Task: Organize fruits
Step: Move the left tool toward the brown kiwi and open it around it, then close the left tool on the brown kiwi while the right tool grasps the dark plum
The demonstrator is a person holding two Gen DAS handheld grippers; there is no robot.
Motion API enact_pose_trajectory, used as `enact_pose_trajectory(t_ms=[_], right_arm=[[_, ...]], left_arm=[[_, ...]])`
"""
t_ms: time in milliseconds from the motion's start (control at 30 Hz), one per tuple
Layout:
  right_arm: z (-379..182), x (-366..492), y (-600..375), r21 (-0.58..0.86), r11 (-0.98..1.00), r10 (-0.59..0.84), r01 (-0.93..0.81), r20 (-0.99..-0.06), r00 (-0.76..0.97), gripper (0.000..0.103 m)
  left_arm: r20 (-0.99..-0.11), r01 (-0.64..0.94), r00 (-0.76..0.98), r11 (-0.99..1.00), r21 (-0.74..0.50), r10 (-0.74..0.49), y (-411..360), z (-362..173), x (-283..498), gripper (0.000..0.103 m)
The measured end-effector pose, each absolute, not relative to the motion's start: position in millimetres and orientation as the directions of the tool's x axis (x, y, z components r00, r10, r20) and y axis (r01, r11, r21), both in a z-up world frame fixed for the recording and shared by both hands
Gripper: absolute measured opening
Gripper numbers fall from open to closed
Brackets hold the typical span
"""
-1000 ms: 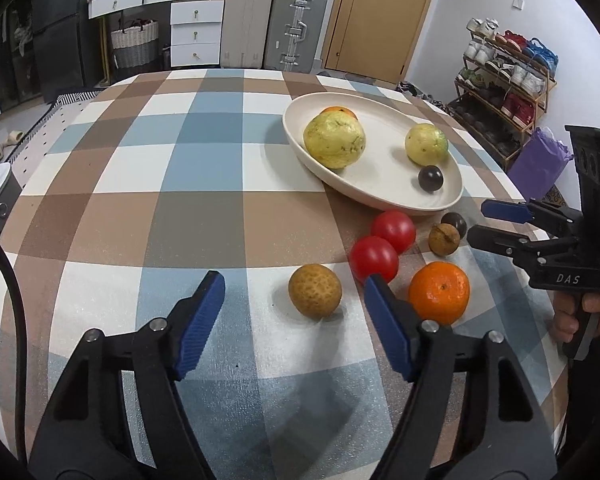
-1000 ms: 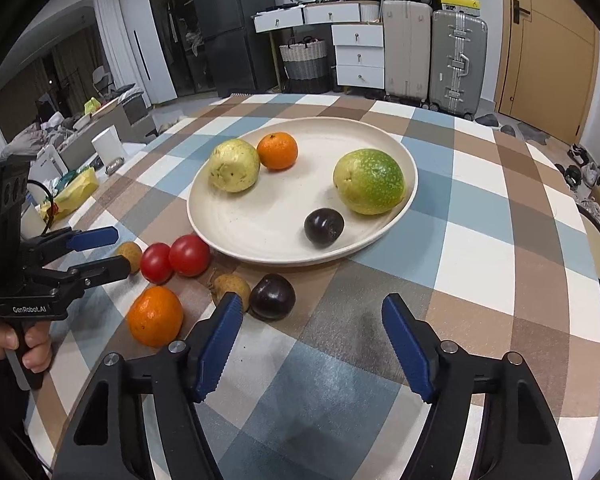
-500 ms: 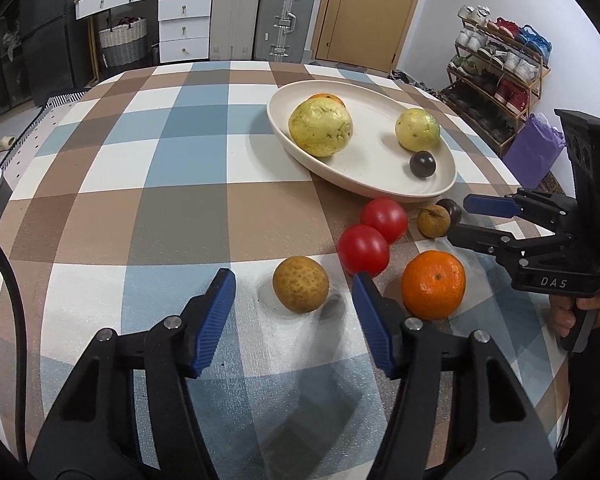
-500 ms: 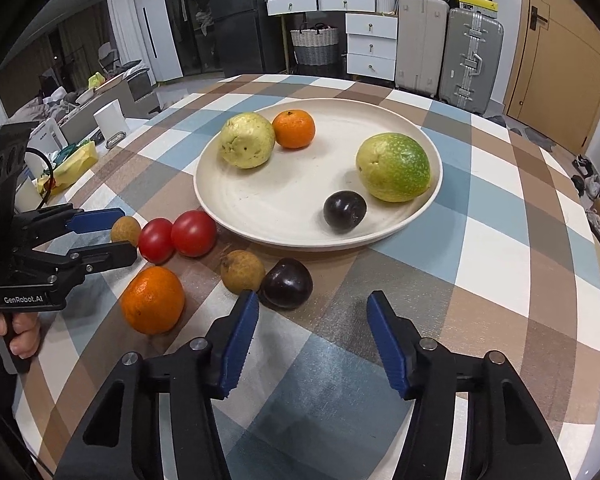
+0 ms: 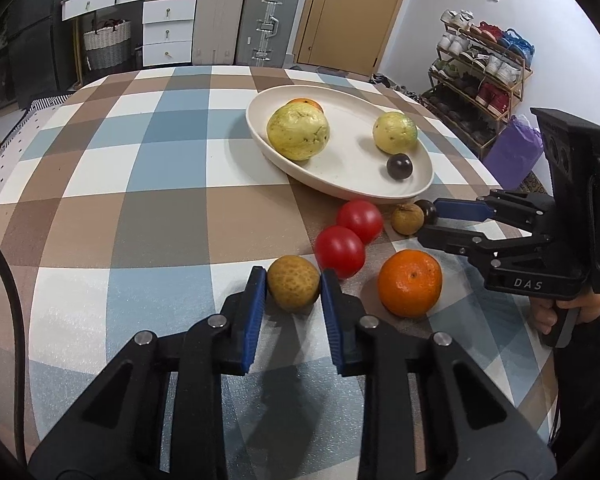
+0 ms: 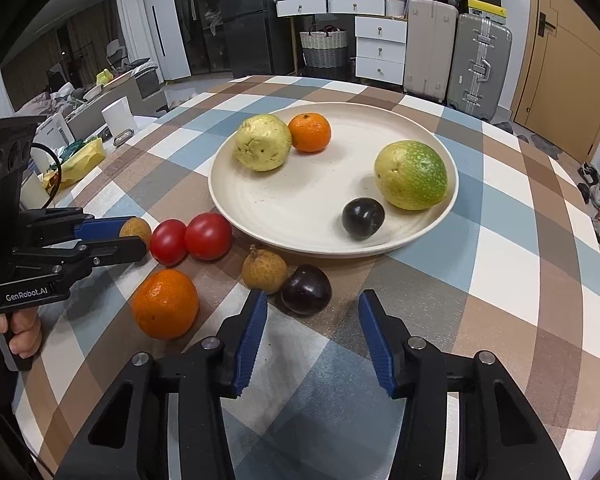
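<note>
A: Where does the left gripper (image 5: 293,286) stand?

B: Its blue pads sit flush against both sides of the brown longan (image 5: 293,288), which rests on the tabletop (image 5: 140,208) just in front of the two tomatoes (image 5: 340,251). I'd judge it clamped on the fruit, not yet lifted.

A: And the right gripper (image 6: 313,314)?

B: Spread wide, holding nothing. The dark plum (image 6: 306,289) lies just ahead of it, nearer its left pad, touching a second longan (image 6: 264,271).

A: Which way to the plate (image 5: 424,184)?

B: From the held longan, forward and to the right, past the tomatoes. The lift must clear them and the rim. An orange (image 5: 410,282) sits just to the right, apart from the pads.
</note>
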State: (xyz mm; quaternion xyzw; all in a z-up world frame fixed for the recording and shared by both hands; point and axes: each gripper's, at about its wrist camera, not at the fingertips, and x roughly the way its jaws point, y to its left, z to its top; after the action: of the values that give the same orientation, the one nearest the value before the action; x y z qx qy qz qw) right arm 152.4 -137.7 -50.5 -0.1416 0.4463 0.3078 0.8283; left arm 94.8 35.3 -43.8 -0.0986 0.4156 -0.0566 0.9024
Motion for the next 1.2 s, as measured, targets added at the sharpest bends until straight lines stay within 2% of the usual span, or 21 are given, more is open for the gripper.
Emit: enact_pose_trajectory(t_ms=[433,1033,1200], right_arm=[[-54,147,-123,0.004,0.742,0.379,-0.67,-0.828,0.414,0.038],[-52,149,-125,0.026,0.731,0.399,-0.681,-0.826,0.397,0.041],[-47,146,-126,0.02,0.723,0.413,-0.691,-0.814,0.408,0.029]], left_arm=[[-0.74,0.013,0.647,0.972,-0.233,-0.186,38,-45,94,0.025],[-0.739,0.012,0.647,0.972,-0.235,-0.186,39,-45,94,0.025],[-0.739,0.012,0.647,0.972,-0.235,-0.187,39,-45,94,0.025]])
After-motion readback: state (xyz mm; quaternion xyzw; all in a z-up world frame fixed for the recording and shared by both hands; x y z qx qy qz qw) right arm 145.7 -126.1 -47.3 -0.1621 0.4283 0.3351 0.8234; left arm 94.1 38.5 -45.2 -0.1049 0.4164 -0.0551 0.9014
